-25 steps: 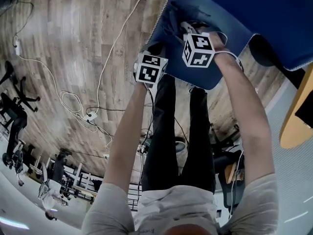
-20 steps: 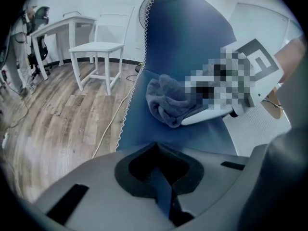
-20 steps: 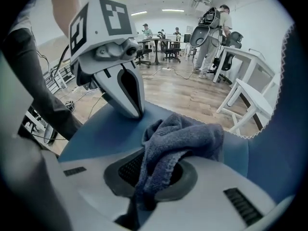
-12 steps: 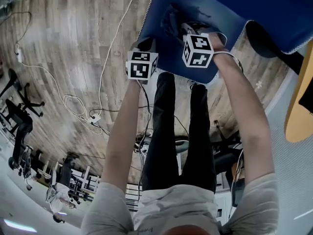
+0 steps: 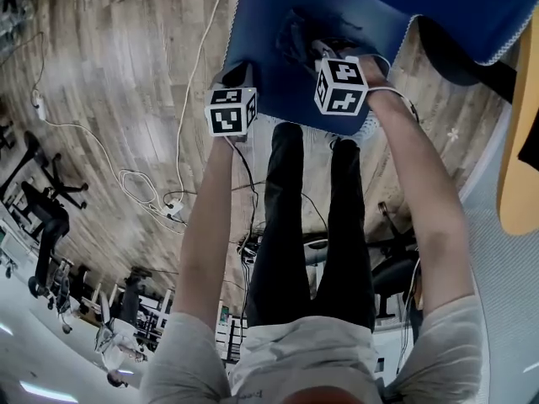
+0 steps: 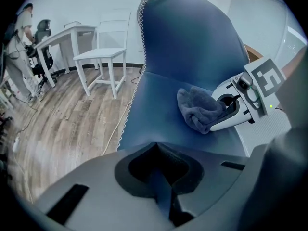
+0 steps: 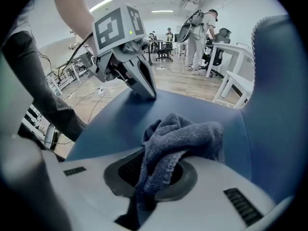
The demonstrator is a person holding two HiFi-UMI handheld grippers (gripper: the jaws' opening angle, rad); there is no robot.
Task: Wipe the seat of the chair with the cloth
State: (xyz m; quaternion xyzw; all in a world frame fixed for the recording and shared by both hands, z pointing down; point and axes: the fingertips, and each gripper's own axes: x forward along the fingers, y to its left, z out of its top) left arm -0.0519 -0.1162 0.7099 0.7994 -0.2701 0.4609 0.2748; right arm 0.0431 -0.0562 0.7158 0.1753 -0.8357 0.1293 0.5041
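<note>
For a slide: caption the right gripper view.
Right gripper holds a crumpled grey-blue cloth on the blue chair seat; shut left gripper rests beyond.

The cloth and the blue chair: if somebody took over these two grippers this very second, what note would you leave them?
Right gripper: shut on the grey cloth, which lies bunched on the blue chair seat, toward the backrest.
Left gripper: shut, empty, tips down on the seat near its front edge, apart from the cloth.
Done: the cloth is gripped and on the seat. How much has been wiped cannot be told.
Left: sweep the cloth across the seat, probably out to the front and sides.
</note>
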